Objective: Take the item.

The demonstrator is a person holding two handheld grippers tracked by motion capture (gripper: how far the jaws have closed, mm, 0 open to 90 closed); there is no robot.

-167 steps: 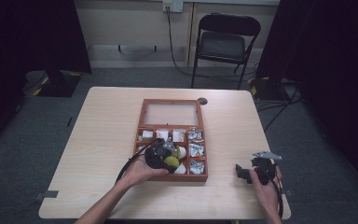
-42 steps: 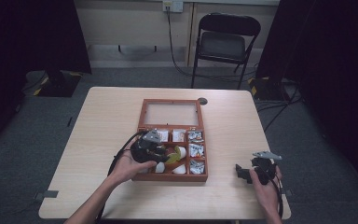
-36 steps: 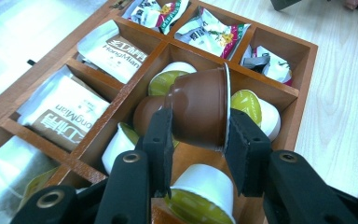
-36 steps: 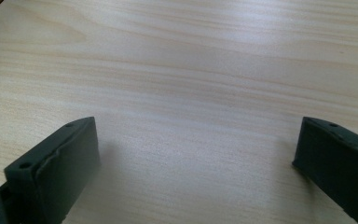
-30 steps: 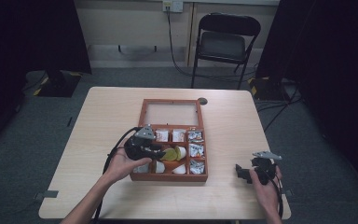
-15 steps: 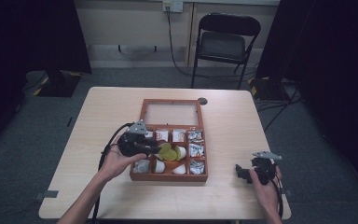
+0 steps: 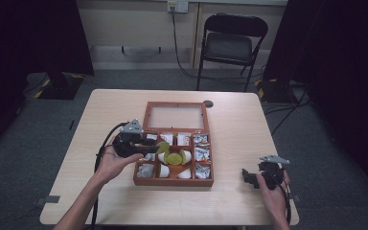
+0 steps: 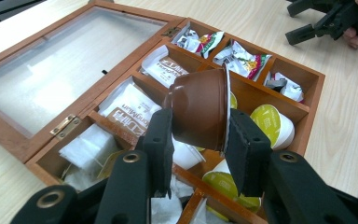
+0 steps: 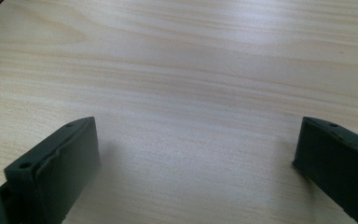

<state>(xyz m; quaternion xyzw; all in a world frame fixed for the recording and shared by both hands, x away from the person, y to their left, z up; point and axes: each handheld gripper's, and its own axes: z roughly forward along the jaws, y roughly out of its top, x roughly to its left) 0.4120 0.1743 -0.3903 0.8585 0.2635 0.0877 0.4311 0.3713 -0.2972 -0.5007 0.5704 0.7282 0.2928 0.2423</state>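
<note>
Above the wooden box (image 8: pixel 279 70), left tongs (image 8: pixel 198 135) clamp a brown pod (image 8: pixel 200 109).

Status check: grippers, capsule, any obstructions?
Left gripper shut on brown capsule, above wooden box. Right gripper open over bare table. Nothing in the way.

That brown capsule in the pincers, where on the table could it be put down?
The table is bare left of the wooden box, held capsule nearby, and between the box and the right gripper. The box's compartments are crowded with capsules and packets.
</note>
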